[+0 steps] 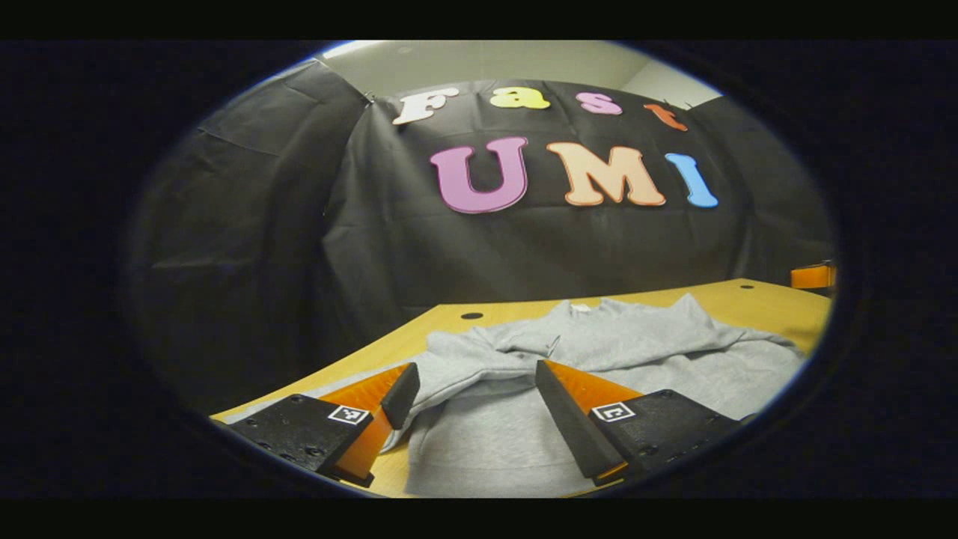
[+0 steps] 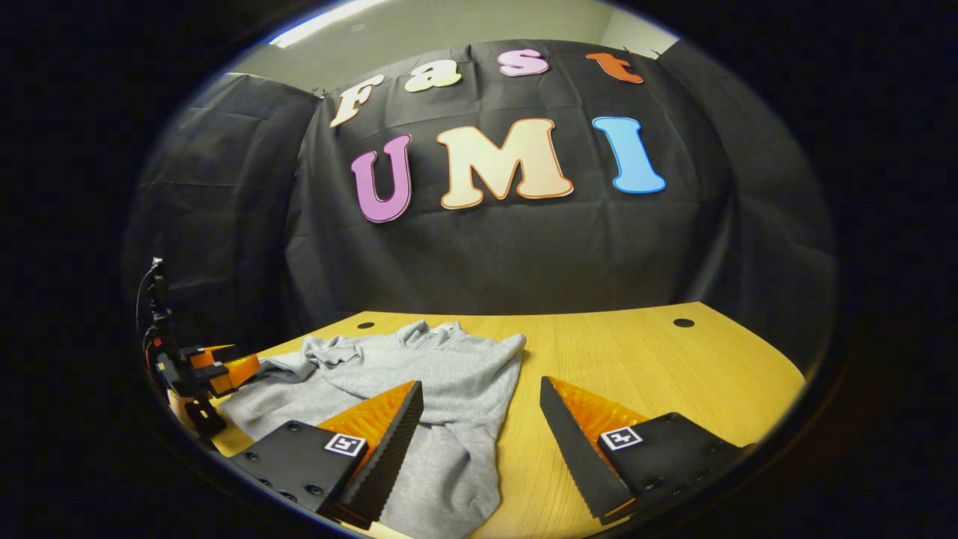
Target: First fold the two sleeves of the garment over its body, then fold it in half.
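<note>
On yellow wooden table (image 2: 636, 359), rumpled grey long-sleeved sweatshirt (image 2: 441, 382) is spread toward left side; bare tabletop is left at right. Left gripper (image 1: 475, 404) and right gripper (image 2: 479, 427) are held wide apart, nothing gripped. Black cloth wall (image 2: 524, 247) is hung behind far edge.

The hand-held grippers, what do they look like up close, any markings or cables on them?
Each hand-held gripper, left and right, has two wedge-shaped fingers that taper toward the tips, set on black blocks with screw heads. Every block carries a small square black-and-white marker. The right one's inner pads are ridged like saw teeth. Seen from the right gripper view, the left one has thin cables rising from its body.
</note>
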### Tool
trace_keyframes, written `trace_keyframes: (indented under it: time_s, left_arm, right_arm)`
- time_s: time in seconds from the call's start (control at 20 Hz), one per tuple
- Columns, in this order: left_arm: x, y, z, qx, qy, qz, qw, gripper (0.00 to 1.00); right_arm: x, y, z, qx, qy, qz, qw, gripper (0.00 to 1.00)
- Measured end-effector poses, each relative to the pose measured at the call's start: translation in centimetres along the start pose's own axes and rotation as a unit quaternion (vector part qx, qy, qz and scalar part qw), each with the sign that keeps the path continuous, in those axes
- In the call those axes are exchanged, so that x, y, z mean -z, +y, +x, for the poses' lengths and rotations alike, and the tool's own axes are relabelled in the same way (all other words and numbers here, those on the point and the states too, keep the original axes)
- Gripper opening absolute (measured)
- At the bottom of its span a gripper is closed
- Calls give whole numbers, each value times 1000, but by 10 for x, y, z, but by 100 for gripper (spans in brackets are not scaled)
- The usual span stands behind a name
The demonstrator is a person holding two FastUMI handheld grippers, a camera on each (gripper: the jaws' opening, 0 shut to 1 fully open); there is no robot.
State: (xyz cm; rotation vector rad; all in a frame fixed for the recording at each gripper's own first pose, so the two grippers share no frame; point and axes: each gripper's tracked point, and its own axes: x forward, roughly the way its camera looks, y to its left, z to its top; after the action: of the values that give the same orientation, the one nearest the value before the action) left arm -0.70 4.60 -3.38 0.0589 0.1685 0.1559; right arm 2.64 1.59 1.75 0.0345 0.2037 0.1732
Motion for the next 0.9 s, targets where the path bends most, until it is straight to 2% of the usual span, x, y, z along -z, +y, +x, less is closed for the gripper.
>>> trace_keyframes:
  time_s: [0.15, 0.25, 0.4, 0.5, 0.8, 0.9]
  left_arm:
    - [9, 34, -12, -19, 40, -13, 999, 92]
    - [20, 67, -22, -46, 81, -16, 996, 92]
    - [44, 119, -48, -89, 145, -13, 985, 94]
    - [57, 144, -63, -103, 177, -29, 978, 92]
    - [100, 176, -81, -130, 252, -59, 957, 92]
    - [106, 176, -81, -129, 260, -65, 955, 93]
  right_arm:
    - [11, -4, 1, 10, 7, -20, 1000, 97]
    - [17, -5, 2, 14, 12, -13, 1000, 98]
    - [29, -10, 5, 19, 21, -1, 1000, 98]
    - [32, -12, 6, 24, 23, 0, 999, 98]
    - [42, -17, 7, 26, 34, 9, 999, 98]
    - [41, -17, 6, 25, 32, 15, 999, 98]
